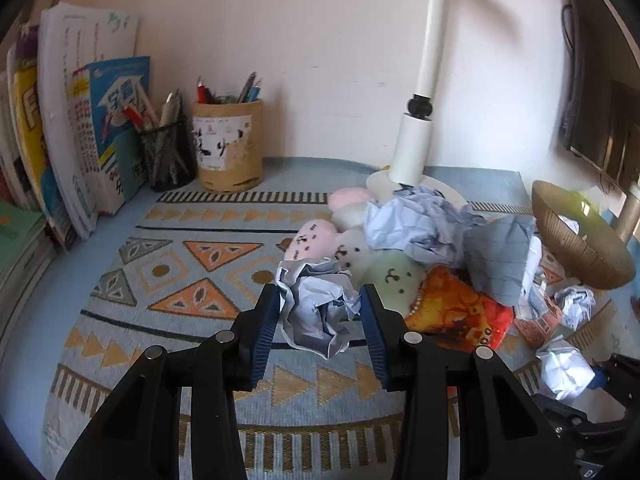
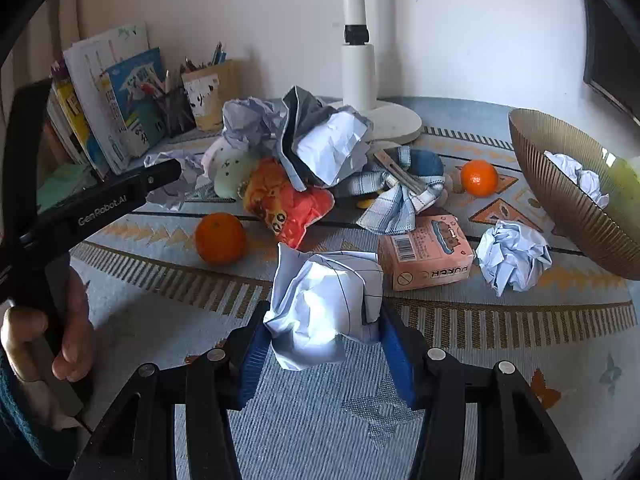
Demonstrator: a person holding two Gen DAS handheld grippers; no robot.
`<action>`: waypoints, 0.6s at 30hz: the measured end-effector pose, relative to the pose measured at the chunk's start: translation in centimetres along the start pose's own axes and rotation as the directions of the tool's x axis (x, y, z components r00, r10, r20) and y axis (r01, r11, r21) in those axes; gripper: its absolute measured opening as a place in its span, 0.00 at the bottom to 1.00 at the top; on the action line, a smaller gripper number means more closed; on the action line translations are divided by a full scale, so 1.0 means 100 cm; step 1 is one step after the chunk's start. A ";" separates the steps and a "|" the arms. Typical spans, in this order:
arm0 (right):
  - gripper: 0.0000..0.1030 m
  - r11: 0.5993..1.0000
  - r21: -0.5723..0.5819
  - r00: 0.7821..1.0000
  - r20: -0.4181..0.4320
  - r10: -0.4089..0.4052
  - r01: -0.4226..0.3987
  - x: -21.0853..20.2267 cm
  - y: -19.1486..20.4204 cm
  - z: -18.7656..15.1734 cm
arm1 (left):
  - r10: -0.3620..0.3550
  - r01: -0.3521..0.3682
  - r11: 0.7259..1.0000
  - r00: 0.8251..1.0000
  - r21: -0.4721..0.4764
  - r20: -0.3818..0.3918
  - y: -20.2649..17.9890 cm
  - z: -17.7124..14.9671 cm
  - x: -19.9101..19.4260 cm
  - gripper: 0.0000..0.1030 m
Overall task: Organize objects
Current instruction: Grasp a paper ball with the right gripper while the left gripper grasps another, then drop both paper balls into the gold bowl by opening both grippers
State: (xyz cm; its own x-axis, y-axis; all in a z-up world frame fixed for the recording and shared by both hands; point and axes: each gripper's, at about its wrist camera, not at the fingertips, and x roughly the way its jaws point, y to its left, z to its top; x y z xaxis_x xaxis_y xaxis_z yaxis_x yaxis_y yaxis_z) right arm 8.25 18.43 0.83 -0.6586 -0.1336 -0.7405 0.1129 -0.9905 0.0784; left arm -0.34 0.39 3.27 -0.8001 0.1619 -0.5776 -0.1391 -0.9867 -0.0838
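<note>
Now both hands are tilting downward over the desk [image 2: 160, 312]. The left gripper [image 1: 320, 312] is pinching a crumpled paper ball [image 1: 316, 312] beside the plush toys [image 1: 352, 248]. The right gripper [image 2: 324, 328] is clamping a second paper wad [image 2: 324, 304] between the orange [image 2: 220, 238] and pink box [image 2: 426, 252], near the ribbed bowl [image 2: 568, 200].

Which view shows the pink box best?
The right wrist view: the pink box lies whole on the mat, barcode and print visible. The left wrist view shows only a pinkish edge among crumpled paper, probably the same box.
</note>
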 end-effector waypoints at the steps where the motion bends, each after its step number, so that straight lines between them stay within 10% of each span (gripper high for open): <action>1: 0.50 1.000 -0.004 1.000 0.006 0.002 -0.002 -0.001 0.001 0.000 | -0.001 0.001 1.000 1.000 -0.011 0.003 0.003 0.001 0.000 0.37; 12: 0.50 0.998 0.043 0.998 0.055 0.040 -0.043 -0.024 -0.014 -0.010 | -0.029 0.030 0.999 0.999 0.012 -0.027 -0.012 -0.012 -0.014 0.37; 18: 0.51 0.987 0.139 0.988 0.141 0.064 -0.084 -0.065 -0.069 -0.030 | -0.217 0.216 0.976 0.976 0.010 0.012 -0.049 0.002 -0.064 0.37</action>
State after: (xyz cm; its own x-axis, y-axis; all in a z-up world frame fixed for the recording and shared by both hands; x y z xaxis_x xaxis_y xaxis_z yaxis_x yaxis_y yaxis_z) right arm 13.96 26.24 3.08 -0.7480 -0.2003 -0.6328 0.0632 -0.9705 0.2325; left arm 5.38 4.22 7.50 -0.7578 0.3719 -0.5361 -0.3150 -0.9281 -0.1985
